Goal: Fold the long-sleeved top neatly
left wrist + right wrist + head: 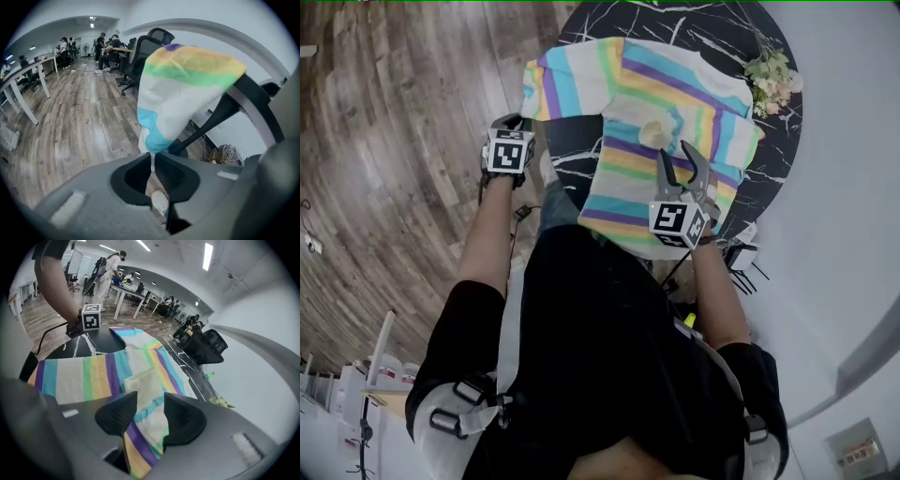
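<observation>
Left gripper (517, 131) in the head view: at the near edge of the round black marble table (581, 155), down on the end of the striped top (675, 103), its marker cube facing up. Top spread flat across the table, one sleeve stretched out to the left, body to the right, a pale cream patch (654, 134) near the middle. Right gripper (682, 164) over the lower part of the body, both jaws plainly apart. Small bunch of flowers (772, 80) at the far right rim. Wooden floor (394, 141) to the left.

Left gripper view: jaws drawn together on a thin white edge of the fabric, pinched tight. Beyond the pinch, a fold of turquoise, white, green and yellow stripes billowing away from the jaws. Behind it, plank floor and black office chairs (140, 51).

Right gripper view: jaws spread wide, nothing clamped, striped cloth and the cream patch showing through the gap; contact with the cloth impossible to judge. Farther off, the left gripper at the sleeve end, cube turned this way.
</observation>
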The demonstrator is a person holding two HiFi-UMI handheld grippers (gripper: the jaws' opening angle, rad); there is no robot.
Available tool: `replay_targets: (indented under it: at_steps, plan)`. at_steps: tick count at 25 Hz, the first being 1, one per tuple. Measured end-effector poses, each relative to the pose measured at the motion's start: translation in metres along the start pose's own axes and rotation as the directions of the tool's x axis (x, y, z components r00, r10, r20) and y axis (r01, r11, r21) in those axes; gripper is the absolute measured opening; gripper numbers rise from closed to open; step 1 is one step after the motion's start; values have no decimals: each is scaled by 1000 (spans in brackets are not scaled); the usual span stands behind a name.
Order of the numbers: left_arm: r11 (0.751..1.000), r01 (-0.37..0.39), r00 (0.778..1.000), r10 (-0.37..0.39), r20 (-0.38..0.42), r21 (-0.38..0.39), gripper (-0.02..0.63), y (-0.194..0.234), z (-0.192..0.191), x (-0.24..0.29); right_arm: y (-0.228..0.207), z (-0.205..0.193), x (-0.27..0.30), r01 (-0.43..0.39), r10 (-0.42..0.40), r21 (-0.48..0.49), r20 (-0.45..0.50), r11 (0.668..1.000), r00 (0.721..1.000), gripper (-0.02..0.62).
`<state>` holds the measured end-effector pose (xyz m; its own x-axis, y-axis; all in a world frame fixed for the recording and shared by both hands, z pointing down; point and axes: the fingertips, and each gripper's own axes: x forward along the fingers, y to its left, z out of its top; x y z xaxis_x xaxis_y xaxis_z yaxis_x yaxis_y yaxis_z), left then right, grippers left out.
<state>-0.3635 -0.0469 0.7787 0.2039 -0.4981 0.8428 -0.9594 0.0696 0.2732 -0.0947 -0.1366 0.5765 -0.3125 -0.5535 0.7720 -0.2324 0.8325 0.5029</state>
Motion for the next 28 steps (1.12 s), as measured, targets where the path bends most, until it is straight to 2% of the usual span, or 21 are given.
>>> replay_targets:
  at_steps: [7, 12, 15, 20, 24, 26, 28]
  plan:
    - [992, -126, 984, 129, 122, -30, 29, 37, 42, -72, -2, 17, -1, 13, -15, 33, 61, 999, 998, 170]
    - [975, -214, 952, 196, 235, 56, 29, 40, 88, -130, -7, 20, -6, 32, -40, 78, 102, 996, 994, 167]
    - [967, -241, 927, 202, 315, 88, 29, 26, 121, -162, -14, 13, -12, 49, -62, 113, 115, 992, 991, 166]
    - [965, -199, 891, 105, 441, 172, 28, -34, 191, -197, -33, -8, -25, 93, -116, 184, 124, 979, 985, 164]
    - [952, -148, 863, -8, 505, 269, 28, -108, 230, -206, -42, -42, -41, 115, -143, 236, 108, 965, 984, 163]
    - [933, -128, 865, -61, 498, 336, 28, -148, 240, -199, -44, -64, -49, 122, -150, 254, 92, 959, 984, 163]
    - [904, -119, 880, -95, 465, 411, 28, -185, 240, -183, -45, -89, -56, 128, -152, 275, 69, 953, 986, 163]
